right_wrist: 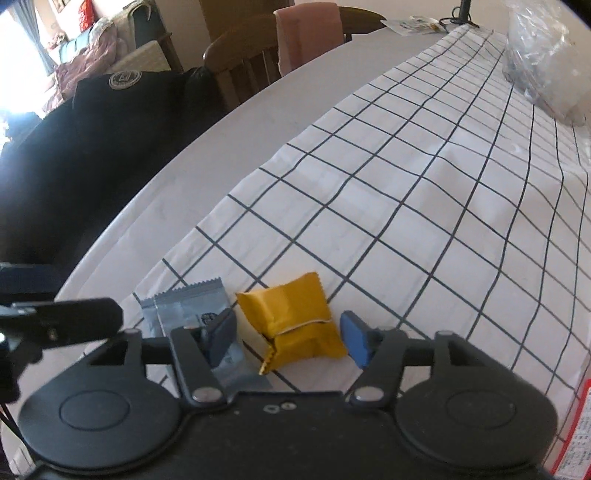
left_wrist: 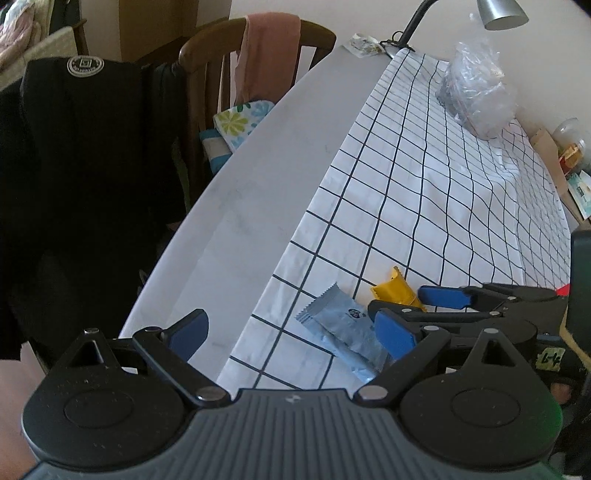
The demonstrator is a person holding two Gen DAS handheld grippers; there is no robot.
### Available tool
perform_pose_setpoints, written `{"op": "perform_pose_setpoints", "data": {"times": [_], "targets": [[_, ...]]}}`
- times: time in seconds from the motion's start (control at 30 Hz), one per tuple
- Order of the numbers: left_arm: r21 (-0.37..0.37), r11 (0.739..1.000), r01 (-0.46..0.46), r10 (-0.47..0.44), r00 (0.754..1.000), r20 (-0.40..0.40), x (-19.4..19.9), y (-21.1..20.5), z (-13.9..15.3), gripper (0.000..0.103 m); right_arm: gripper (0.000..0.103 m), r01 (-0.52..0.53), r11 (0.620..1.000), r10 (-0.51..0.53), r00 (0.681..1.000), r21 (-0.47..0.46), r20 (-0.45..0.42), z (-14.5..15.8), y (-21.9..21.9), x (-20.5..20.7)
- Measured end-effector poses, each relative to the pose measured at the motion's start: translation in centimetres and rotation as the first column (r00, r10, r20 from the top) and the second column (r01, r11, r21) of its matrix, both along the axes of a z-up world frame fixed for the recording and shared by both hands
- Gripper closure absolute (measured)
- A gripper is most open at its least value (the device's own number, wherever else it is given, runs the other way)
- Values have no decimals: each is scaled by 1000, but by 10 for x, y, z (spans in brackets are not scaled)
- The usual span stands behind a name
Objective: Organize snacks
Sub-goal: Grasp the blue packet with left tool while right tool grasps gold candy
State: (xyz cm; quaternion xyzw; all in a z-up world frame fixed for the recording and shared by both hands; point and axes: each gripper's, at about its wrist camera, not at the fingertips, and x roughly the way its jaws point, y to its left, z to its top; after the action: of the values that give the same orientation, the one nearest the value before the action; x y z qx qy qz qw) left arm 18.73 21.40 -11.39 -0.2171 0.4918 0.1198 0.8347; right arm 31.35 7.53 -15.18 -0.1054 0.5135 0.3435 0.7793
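A yellow snack packet (right_wrist: 295, 323) lies on the checked cloth (right_wrist: 424, 192) between the open fingers of my right gripper (right_wrist: 290, 338), which is not closed on it. Two pale blue snack packets (right_wrist: 192, 306) lie just left of it, partly under the right gripper's left finger (right_wrist: 219, 338). In the left wrist view the blue packets (left_wrist: 343, 328) and the yellow packet (left_wrist: 393, 290) lie ahead. My left gripper (left_wrist: 291, 334) is open and empty above the cloth's near edge. The right gripper (left_wrist: 417, 306) reaches in from the right around the yellow packet.
A crumpled clear plastic bag (left_wrist: 476, 92) sits at the cloth's far end, beside a desk lamp (left_wrist: 498, 14). The bare white table (left_wrist: 258, 177) runs along the left. Wooden chairs (left_wrist: 218, 66) with clothes and a black jacket (left_wrist: 81, 166) stand beyond its edge. A red-printed package edge (right_wrist: 576, 435) shows at the right.
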Motion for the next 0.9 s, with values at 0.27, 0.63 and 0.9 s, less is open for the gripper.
{"op": "perform_pose_setpoints", "data": {"times": [0.27, 0.63, 0.9], "targets": [[-13, 1000, -13, 13, 1000, -16, 3, 0, 0, 6, 54, 14, 1000, -14, 1000, -13, 18, -3, -3, 1], [-104, 986, -127, 114, 986, -120, 20, -4, -12, 6, 67, 91, 995, -89, 994, -27, 68, -3, -18, -8], [-118, 972, -203, 176, 962, -208, 42, -20, -33, 6, 67, 166, 986, -166, 985, 4, 52, 2, -61, -27]]}}
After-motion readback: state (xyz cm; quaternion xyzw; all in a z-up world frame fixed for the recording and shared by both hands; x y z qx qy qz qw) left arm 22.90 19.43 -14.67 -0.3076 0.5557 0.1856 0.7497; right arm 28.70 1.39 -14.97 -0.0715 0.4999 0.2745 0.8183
